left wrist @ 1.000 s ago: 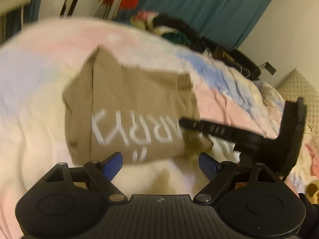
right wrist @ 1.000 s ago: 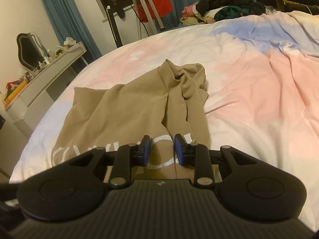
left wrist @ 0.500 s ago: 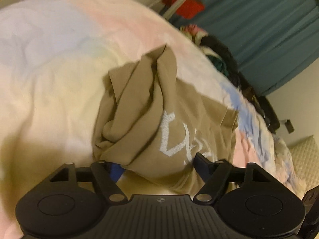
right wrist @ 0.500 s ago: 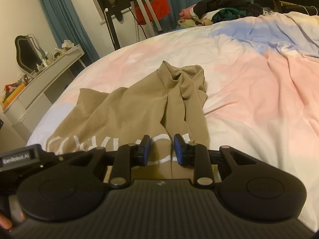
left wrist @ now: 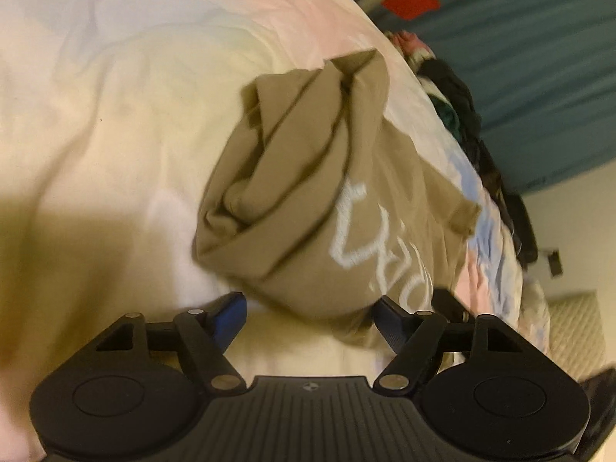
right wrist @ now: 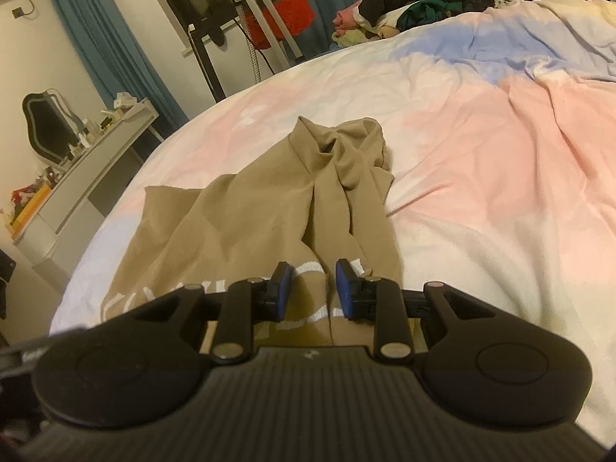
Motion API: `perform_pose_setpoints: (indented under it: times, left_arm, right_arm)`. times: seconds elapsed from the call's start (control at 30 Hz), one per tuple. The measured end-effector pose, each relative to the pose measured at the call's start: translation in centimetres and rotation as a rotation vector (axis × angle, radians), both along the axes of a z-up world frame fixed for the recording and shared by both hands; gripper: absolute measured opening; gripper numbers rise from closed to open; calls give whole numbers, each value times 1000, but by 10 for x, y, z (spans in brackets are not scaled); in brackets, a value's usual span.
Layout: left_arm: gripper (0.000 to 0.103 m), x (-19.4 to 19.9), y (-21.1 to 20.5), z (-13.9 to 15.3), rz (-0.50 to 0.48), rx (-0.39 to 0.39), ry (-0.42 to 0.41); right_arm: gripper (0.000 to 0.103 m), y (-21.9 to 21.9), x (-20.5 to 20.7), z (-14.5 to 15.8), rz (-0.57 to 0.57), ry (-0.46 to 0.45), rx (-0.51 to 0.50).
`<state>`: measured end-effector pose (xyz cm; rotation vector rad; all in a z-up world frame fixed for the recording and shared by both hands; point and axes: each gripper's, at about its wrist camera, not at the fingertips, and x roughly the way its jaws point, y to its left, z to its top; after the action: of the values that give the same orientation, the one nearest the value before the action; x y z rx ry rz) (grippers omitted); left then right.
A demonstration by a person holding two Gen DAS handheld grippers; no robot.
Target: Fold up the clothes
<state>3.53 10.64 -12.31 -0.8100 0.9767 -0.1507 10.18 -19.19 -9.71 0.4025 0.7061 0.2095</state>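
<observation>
Pastel pink, blue and cream bedspread (right wrist: 500,161) left open room from 12 to 3 o'clock. Tan cotton T-shirt with white lettering (right wrist: 269,211) lay bunched mid-bed, mid-fold. Right gripper (right wrist: 310,287) pinched its near hem; left gripper (left wrist: 308,313) stood wide open, empty, beside the 6 o'clock edge. Next likely: grab, spread flat.

We're in a home bedroom: bed with pastel pink-blue-white duvet (right wrist: 481,146), teal curtains (right wrist: 115,54), a white dressing table (right wrist: 96,165) crowded with small bottles plus a dark mirror (right wrist: 50,131), a heap of clothes (right wrist: 408,7) at the bed's far edge, and a quilted headboard (left wrist: 573,331).
</observation>
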Motion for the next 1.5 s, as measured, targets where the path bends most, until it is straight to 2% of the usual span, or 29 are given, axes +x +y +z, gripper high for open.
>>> perform_pose_setpoints:
  times: [0.1,0.13,0.17,0.23,0.3,0.33,0.37,0.4,0.47,0.53,0.6,0.67,0.73,0.83,1.0,1.07,1.13,1.17,1.33,1.37,1.5]
  left_arm:
    - [74,5,-1,-1,35,-5,-27]
    - [69,4,-2,1,41,-5,-42]
    - [60,2,-2,2,44,-12,-56]
    - [48,-1,-1,3,52,-37,-73]
    - [36,-5,2,4,62,-66,-86]
    - [34,-6,4,5,73,-89,-87]
    - [33,-7,7,5,84,-111,-88]
    - [33,-8,9,5,95,-134,-90]
    - [33,-11,15,5,114,-182,-87]
    - [41,-12,21,2,134,-226,-62]
    - [72,-13,25,1,150,-245,-49]
    - [79,-11,27,-1,167,-250,-49]
    - [77,-7,28,-3,185,-252,-51]
    - [68,-1,31,-7,212,-255,-54]
    - [41,8,34,-12,257,-261,-59]
    - [35,9,37,-13,270,-265,-64]
    - [32,8,39,-11,266,-272,-78]
    - [30,9,39,-11,265,-277,-84]
    - [27,0,43,-11,264,-313,-114]
    - [27,-3,44,-11,265,-322,-121]
    - [27,-2,45,-11,267,-350,-137]
  right_arm:
    - [28,-1,-1,2,-5,-8,8]
    - [28,-3,-3,4,-15,-10,25]
    - [32,-5,-5,6,-24,-12,43]
    - [33,-13,-9,12,-49,4,139]
    - [50,-24,-14,14,-57,44,305]
    - [76,-28,-17,12,-56,67,411]
    - [92,-31,-21,8,-57,90,520]
    - [92,-33,-25,4,-61,110,598]
    - [92,-33,-30,-5,-66,172,684]
    - [92,-30,-30,-22,-49,273,799]
    - [92,-25,-31,-38,-41,362,895]
    - [92,-17,-30,-46,-33,393,915]
    - [92,-9,-27,-50,-21,384,909]
    - [92,0,-16,-62,1,402,943]
    - [92,-5,-4,-73,-42,370,995]
    - [90,-10,-3,-77,-80,358,1028]
    - [79,-15,-6,-77,-117,355,1017]
    - [77,-18,-8,-76,-137,353,1001]
    - [73,-31,-11,-82,-212,382,1014]
    - [74,-30,-12,-81,-203,392,1019]
    - [78,-4,-8,-72,-34,448,1018]
